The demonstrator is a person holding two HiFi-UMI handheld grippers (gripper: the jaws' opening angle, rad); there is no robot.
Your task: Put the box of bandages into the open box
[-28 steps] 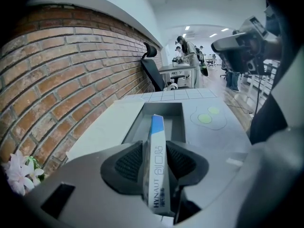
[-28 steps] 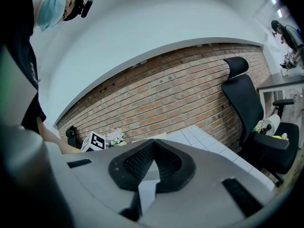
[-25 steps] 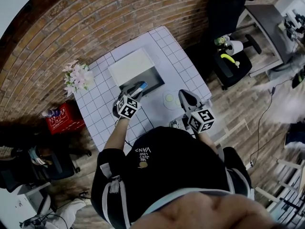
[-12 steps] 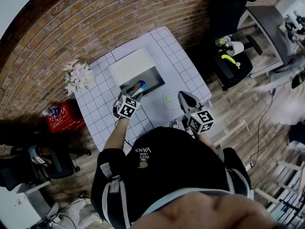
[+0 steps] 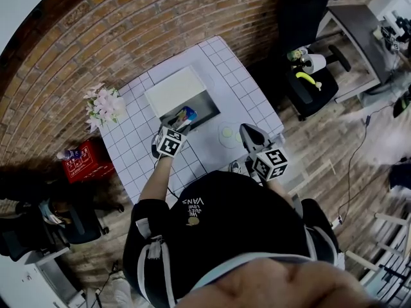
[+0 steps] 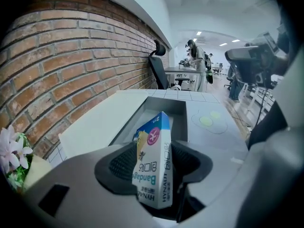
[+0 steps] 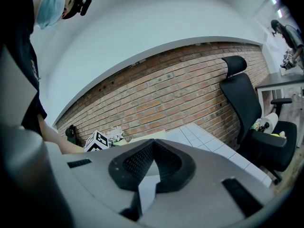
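Note:
The box of bandages (image 6: 154, 165), white and blue with a pink circle, stands tilted between the jaws of my left gripper (image 6: 154, 146). Those jaws have just been opening; the pads flank the box loosely and it leans on the left pad (image 6: 124, 163). It hangs at the near edge of the open box (image 6: 166, 104), a grey tray whose white lid (image 6: 102, 127) lies back to the left. From the head view, my left gripper (image 5: 182, 119) reaches over that open box (image 5: 204, 104) on the tiled table (image 5: 241, 88). My right gripper (image 5: 248, 131) hovers at the table's right, shut and empty (image 7: 153, 140).
A yellow-green disc (image 5: 228, 132) lies on the table between the grippers. Pink flowers (image 5: 104, 104) stand at the table's left corner by the brick wall. A red crate (image 5: 83, 160) sits on the floor to the left, and black office chairs (image 5: 308, 82) stand to the right.
The left gripper has edged slightly toward the open box and its jaws stand wider around the bandage box. The right gripper has not moved.

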